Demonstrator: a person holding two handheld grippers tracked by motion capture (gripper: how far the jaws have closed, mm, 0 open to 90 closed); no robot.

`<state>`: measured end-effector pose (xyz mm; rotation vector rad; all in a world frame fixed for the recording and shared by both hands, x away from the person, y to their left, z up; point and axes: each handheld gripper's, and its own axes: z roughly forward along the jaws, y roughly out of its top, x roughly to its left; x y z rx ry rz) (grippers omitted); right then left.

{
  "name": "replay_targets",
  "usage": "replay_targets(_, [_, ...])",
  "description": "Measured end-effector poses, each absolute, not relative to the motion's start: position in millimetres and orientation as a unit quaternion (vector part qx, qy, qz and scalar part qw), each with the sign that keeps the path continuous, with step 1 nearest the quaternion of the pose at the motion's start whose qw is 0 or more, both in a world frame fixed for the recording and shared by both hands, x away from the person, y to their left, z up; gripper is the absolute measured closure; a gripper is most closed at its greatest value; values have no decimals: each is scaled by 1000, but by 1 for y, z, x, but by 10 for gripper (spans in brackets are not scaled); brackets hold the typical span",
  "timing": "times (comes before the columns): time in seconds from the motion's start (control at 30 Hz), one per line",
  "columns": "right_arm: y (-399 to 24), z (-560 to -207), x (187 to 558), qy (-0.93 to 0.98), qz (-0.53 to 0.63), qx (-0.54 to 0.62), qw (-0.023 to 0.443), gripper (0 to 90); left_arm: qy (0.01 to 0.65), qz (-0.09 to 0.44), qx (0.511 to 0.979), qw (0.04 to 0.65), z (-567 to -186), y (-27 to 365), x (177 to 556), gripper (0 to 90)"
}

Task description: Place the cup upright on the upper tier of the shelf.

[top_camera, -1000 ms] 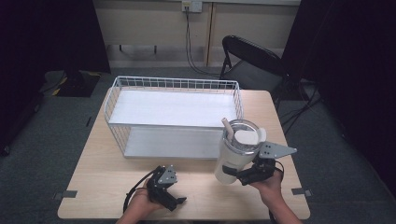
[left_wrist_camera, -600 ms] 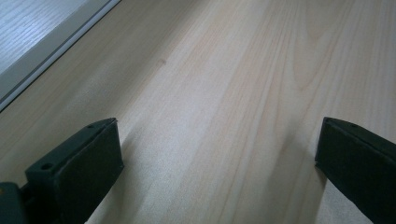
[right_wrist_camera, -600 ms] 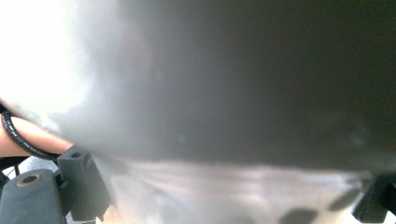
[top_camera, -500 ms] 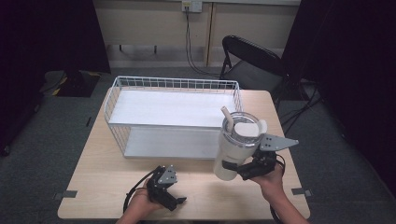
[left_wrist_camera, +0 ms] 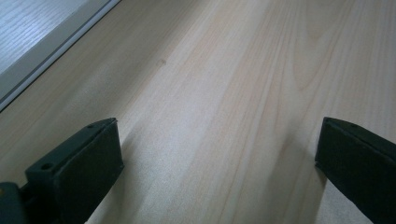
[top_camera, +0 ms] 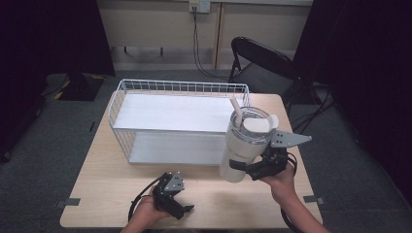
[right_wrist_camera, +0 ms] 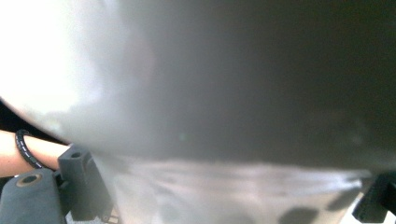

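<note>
A tall white tumbler (top_camera: 245, 145) with a clear lid and a straw hangs above the table's right part, tilted a little, its top near the basket's right end. My right gripper (top_camera: 248, 169) is shut on its lower body. In the right gripper view the tumbler's wall (right_wrist_camera: 210, 93) sits pressed close between the jaws, blurred. My left gripper (top_camera: 180, 208) rests low at the table's front, left of centre. It is open, and in the left gripper view bare wood lies between its wide-apart fingers (left_wrist_camera: 79, 163).
A white wire basket (top_camera: 180, 87) with a white board inside stands across the back half of the wooden table (top_camera: 107, 179). A black folding chair (top_camera: 262, 63) stands behind the table's right corner. Tape marks sit at the front corners.
The right gripper has lifted the tumbler up off the table and a little toward the basket. The left gripper has stayed put.
</note>
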<state>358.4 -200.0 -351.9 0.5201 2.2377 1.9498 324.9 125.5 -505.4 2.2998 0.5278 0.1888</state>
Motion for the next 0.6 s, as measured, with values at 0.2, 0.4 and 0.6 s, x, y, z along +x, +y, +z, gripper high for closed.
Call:
replay_targets(0.2, [-197, -341, 363, 745, 642, 172, 61, 96, 206, 74, 900, 377, -505, 126, 325, 0])
replay_targets(0.4, [-194, -331, 366, 744, 643, 171, 62, 96, 206, 74, 900, 377, -505, 126, 325, 0])
replay_targets(0.6, [-190, -319, 371, 743, 645, 169, 58, 96, 206, 75, 900, 377, -505, 126, 325, 0])
